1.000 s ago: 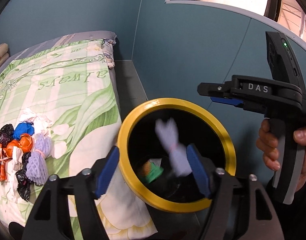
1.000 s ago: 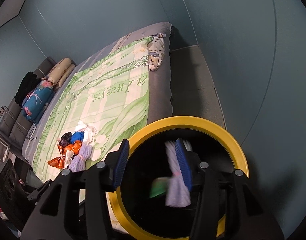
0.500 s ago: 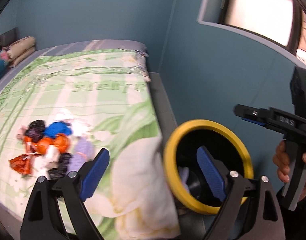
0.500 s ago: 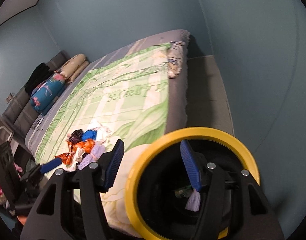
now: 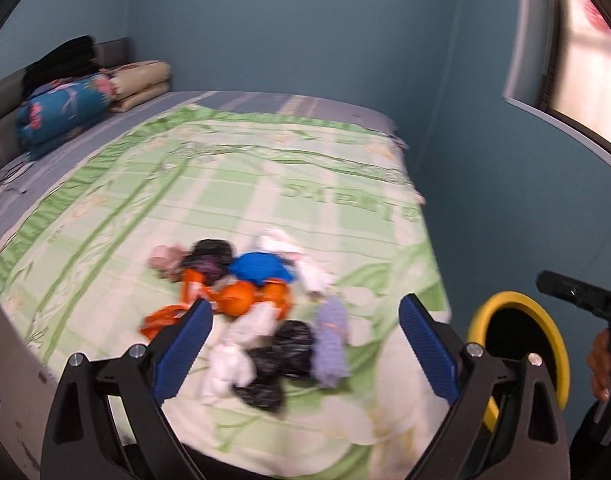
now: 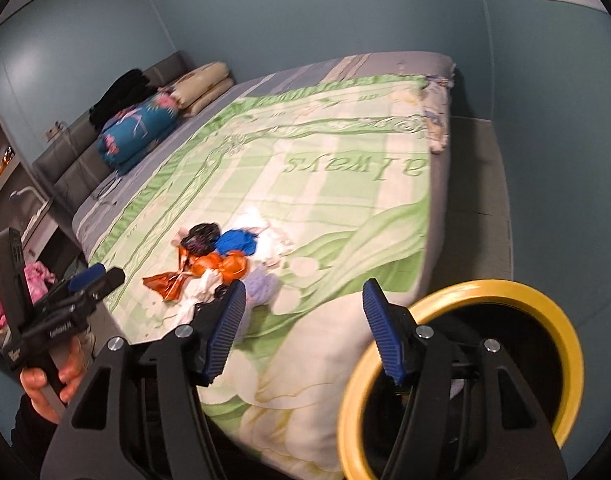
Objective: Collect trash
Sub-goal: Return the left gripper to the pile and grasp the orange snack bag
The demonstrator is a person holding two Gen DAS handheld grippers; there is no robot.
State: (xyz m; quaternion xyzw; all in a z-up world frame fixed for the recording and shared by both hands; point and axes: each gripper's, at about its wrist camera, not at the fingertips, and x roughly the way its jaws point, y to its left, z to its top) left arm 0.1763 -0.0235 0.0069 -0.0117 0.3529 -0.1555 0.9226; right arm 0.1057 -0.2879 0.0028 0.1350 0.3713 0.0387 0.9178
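Note:
A pile of trash (image 5: 257, 304) lies on the green bedspread (image 5: 225, 184): a blue bag (image 5: 261, 268), orange wrappers (image 5: 237, 296), black bags (image 5: 285, 348), white tissues (image 5: 229, 364) and a lavender foam net (image 5: 331, 340). My left gripper (image 5: 305, 306) hovers over the pile, its jaws opening wide, nothing pressed between them. My right gripper (image 6: 304, 286) stands open and empty above the bed's near corner, beside the trash pile (image 6: 221, 256). The black bin with a yellow rim (image 6: 505, 292) sits on the floor at the lower right, its yellow rim (image 5: 545, 320) also in the left wrist view.
A folded blue quilt (image 5: 61, 116) and pillows (image 5: 141, 80) lie at the head of the bed. Teal walls close in behind and to the right, with a window (image 5: 577, 60). A grey floor strip (image 6: 477, 200) runs between bed and wall. A hand (image 6: 41, 380) holds the left gripper.
Both grippers let their lavender foam nets drop into the bin, opened wider and swung left from over the bin toward the trash pile on the bed.

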